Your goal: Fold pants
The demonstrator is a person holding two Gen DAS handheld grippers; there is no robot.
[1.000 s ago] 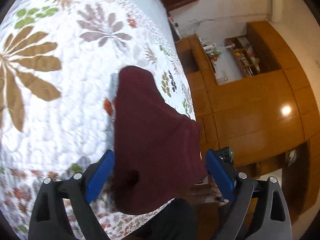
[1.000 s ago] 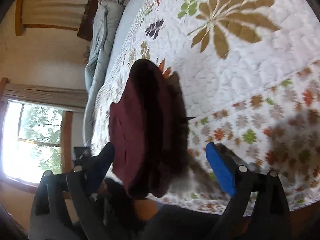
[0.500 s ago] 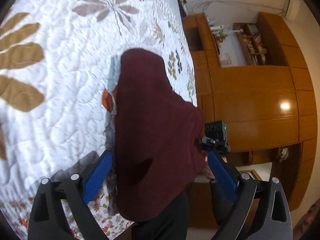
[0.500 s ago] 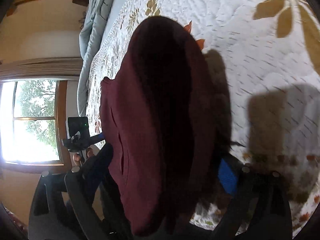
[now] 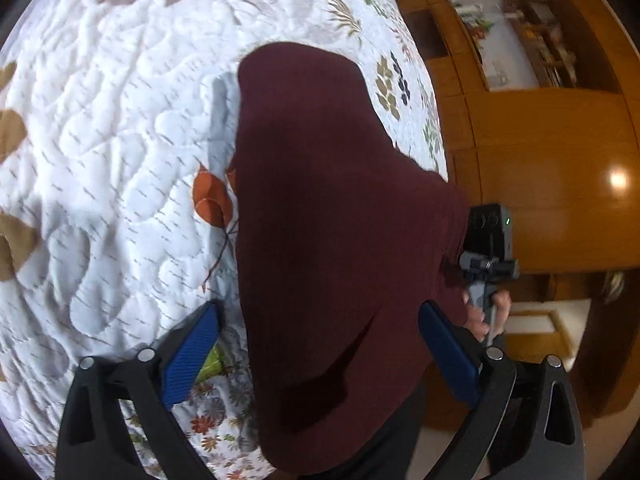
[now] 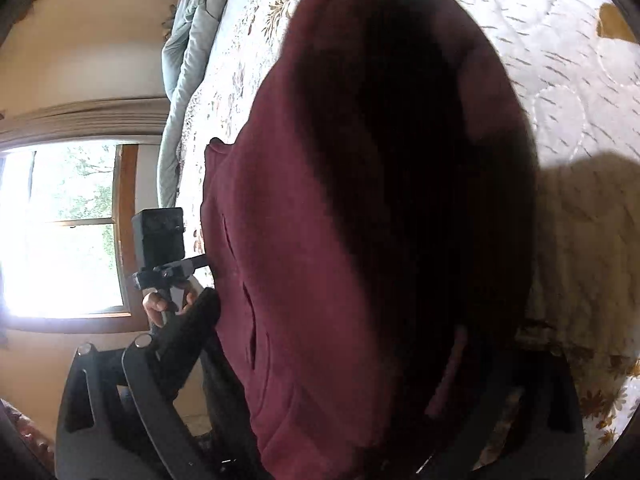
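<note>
Folded maroon pants (image 5: pixel 328 200) lie on the floral quilt (image 5: pixel 120 120) close to the bed's near edge. My left gripper (image 5: pixel 318 316) straddles their near end; its jaws are opening, and the blue pads (image 5: pixel 192 348) stand at the cloth's two sides without pressing on it. In the right wrist view the pants (image 6: pixel 320 240) fill the frame. My right gripper (image 6: pixel 360 320) is spread wide around them, with its left finger (image 6: pixel 192 320) beside the cloth and its right finger mostly lost in shadow. A hand (image 5: pixel 484 316) holds the other gripper just right of the pants.
A wooden wardrobe wall (image 5: pixel 540 160) stands beyond the bed's edge on the right. In the right wrist view a bright window (image 6: pixel 60 232) is at the left, and a grey blanket (image 6: pixel 188 60) lies bunched along the far side of the quilt (image 6: pixel 580 80).
Both cameras have come closer to the pants and tipped downward, so the cloth fills more of each view. The fingers have spread slightly wider. The pants have stayed in place.
</note>
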